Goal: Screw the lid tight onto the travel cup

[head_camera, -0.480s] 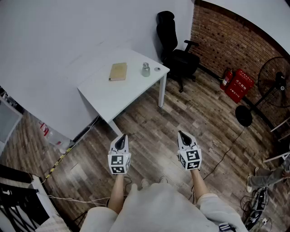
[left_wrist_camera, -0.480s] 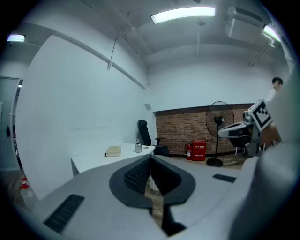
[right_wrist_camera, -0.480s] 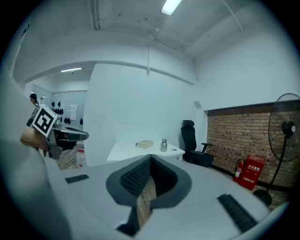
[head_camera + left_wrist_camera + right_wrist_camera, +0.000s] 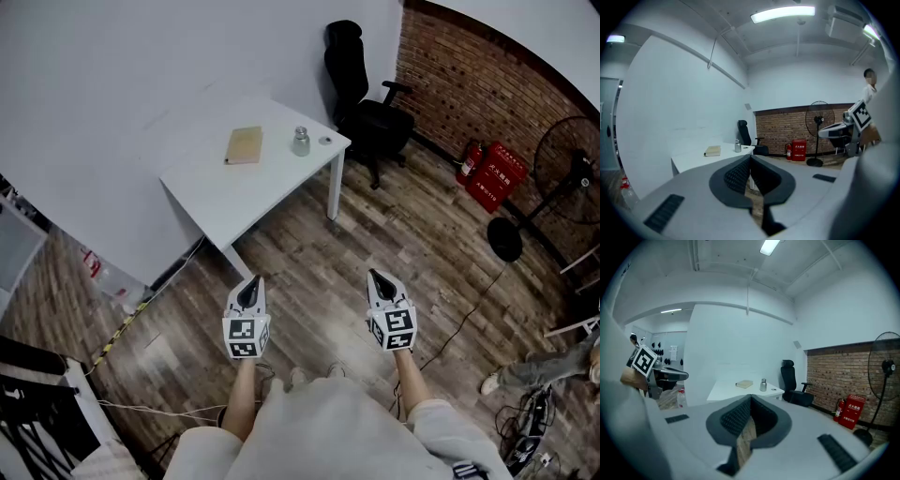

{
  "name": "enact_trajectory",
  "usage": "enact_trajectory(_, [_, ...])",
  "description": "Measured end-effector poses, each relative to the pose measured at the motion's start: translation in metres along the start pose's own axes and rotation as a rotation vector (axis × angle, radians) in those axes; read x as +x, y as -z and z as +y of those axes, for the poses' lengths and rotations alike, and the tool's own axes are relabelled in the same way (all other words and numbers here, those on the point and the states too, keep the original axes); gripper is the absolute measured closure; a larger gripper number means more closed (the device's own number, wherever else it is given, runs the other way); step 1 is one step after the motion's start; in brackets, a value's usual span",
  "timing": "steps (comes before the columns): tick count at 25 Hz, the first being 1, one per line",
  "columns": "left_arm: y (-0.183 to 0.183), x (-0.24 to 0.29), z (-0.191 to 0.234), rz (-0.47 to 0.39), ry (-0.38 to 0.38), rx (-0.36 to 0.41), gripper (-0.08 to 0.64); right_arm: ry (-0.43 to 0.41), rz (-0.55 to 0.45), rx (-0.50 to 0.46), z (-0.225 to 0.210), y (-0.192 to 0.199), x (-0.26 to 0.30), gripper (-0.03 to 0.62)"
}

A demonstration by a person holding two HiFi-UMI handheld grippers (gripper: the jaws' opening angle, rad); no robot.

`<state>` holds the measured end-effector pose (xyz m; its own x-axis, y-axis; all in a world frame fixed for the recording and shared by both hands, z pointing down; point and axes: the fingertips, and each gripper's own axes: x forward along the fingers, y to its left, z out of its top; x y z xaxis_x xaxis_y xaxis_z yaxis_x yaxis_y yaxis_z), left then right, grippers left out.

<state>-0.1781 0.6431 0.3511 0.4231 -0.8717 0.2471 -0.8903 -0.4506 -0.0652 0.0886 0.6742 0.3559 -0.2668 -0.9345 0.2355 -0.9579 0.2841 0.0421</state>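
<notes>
Bystander's foot [image 4: 491, 382] shifted; left claw [image 4: 251, 280], right claw [image 4: 374, 275] clenched, empty; silver travel cup [image 4: 301, 141] upright, lid [image 4: 325, 142] beside.

You're looking at a white table [image 4: 244, 192] bearing a silver travel cup [image 4: 301, 142] and a tan pad [image 4: 245, 146], beside a red-brick wall [image 4: 469, 84].
</notes>
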Motion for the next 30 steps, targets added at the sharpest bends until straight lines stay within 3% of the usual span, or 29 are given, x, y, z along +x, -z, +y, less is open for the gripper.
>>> enact_trajectory(18, [-0.007,0.030,-0.056,0.008,-0.039,0.002,0.552,-0.061,-0.003,-0.017,-0.054,0.012,0.002,0.592])
enact_trajectory(30, [-0.001,0.075,-0.039,0.024,-0.048,-0.008,0.552,-0.078,0.002,-0.014,-0.069,0.014,0.050,0.594])
